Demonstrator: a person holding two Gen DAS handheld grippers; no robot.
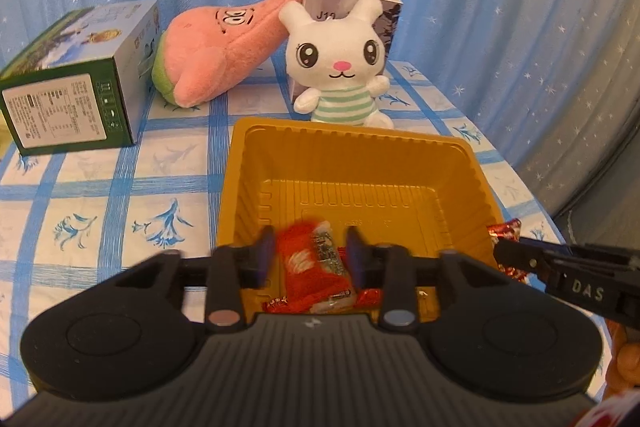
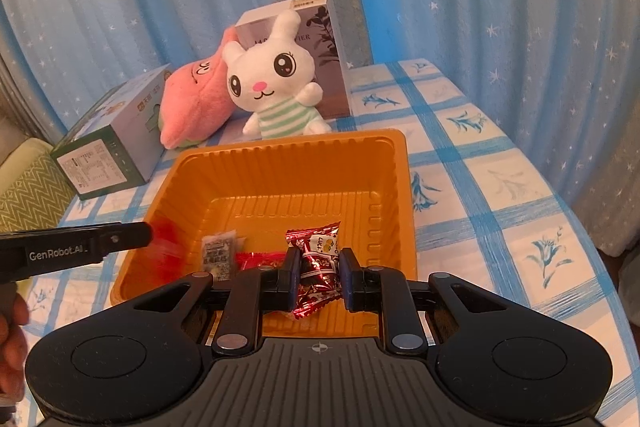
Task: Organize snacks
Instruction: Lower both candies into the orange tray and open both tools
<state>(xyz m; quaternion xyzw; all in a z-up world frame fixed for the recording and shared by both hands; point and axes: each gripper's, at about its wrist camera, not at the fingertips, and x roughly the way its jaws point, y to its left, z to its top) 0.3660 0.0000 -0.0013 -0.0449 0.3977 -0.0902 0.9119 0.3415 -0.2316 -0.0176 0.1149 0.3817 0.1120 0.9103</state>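
Observation:
A golden plastic tray (image 1: 348, 135) (image 2: 288, 143) sits on the checked tablecloth. My left gripper (image 1: 311, 255) hangs over its near left part, jaws apart. Between them is a blurred red snack packet (image 1: 308, 263), with small gaps to the pads; the right wrist view shows it as a red smear (image 2: 164, 243) at the left gripper's tip (image 2: 148, 231). My right gripper (image 2: 320, 279) is shut on a shiny dark-red candy (image 2: 320, 263) above the tray's near edge, and it enters the left wrist view (image 1: 516, 253) from the right. A grey-labelled packet (image 2: 218, 251) and a red wrapper (image 2: 260, 259) lie in the tray.
Behind the tray stand a white rabbit plush (image 1: 340, 67), a pink plush (image 1: 216, 43), a grey box (image 1: 348, 3) and a green carton (image 1: 76, 83) at the left. Blue starred curtains close the back. The table's rounded edge (image 2: 592, 239) runs at the right.

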